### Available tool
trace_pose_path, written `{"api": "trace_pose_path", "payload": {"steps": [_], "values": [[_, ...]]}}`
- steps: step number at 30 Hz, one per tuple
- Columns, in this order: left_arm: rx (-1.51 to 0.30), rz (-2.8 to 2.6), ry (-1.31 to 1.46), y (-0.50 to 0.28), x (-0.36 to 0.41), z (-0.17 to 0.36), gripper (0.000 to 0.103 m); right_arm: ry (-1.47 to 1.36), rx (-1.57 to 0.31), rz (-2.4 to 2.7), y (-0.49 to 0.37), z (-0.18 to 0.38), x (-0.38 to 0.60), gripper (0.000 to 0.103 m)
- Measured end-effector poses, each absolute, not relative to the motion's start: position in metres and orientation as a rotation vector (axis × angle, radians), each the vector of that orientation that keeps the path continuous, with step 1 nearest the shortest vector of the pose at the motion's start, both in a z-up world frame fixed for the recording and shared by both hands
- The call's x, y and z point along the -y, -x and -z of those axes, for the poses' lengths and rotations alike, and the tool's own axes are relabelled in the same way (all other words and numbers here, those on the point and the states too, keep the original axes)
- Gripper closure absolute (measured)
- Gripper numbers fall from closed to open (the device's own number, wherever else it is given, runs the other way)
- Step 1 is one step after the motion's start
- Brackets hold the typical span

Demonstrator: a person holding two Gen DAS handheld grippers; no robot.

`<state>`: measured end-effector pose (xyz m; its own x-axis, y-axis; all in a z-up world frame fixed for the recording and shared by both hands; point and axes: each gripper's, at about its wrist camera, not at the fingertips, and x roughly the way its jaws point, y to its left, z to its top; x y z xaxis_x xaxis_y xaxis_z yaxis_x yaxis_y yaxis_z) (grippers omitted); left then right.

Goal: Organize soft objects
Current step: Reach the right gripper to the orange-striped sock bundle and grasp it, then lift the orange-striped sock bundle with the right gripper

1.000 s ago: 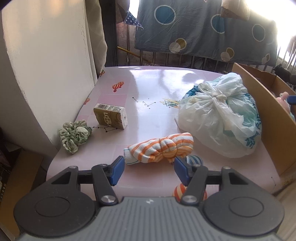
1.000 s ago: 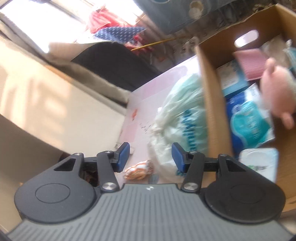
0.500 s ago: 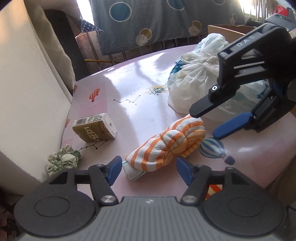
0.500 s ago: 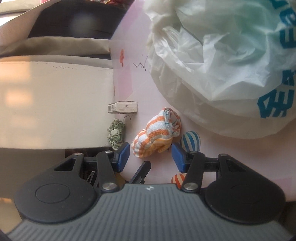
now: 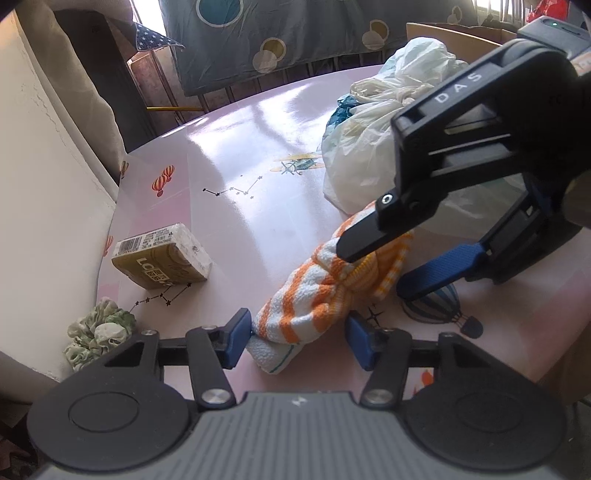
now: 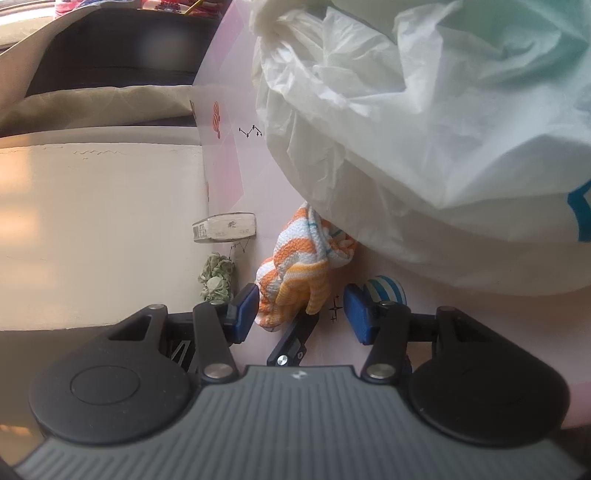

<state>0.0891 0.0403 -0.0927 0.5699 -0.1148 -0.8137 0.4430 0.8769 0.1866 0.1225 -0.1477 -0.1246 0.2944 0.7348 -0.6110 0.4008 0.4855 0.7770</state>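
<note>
— So, where is the striped cloth (image 5: 332, 291)?

— On the pink table (image 5: 258, 206), running near-left to far-right. The left gripper (image 5: 297, 338), jaws just closing, straddles its near end; the right gripper (image 6: 299, 312), half-open, brackets its far end.

Lying on pink printed table (image 5: 258, 155): tan box (image 5: 162, 260) near wall; grey circle-patterned sheet (image 5: 295, 33) hanging behind table.

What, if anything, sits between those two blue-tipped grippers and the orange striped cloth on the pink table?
Nothing visible does. The striped cloth already lies between the blue pads of the left gripper, whose jaws have just been closing, and the right gripper straddles its other end. The plastic bag only crowds it from one side.
</note>
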Motion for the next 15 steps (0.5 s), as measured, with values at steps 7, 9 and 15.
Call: {"api": "trace_pose_path", "payload": {"steps": [7,9,15], "values": [[-0.945,0.373,-0.273,-0.074,-0.044,0.080,0.063,-1.096,-1.317,-0.303,-0.124,0.126,0.139,0.052],[-0.952,0.377,-0.244,-0.069,-0.045,0.077,0.066,-1.082,-1.314,-0.307,-0.123,0.125,0.138,0.052],[-0.987,0.410,-0.115,-0.059,-0.050,0.072,0.075,-1.062,-1.306,-0.320,-0.118,0.124,0.136,0.056]]}}
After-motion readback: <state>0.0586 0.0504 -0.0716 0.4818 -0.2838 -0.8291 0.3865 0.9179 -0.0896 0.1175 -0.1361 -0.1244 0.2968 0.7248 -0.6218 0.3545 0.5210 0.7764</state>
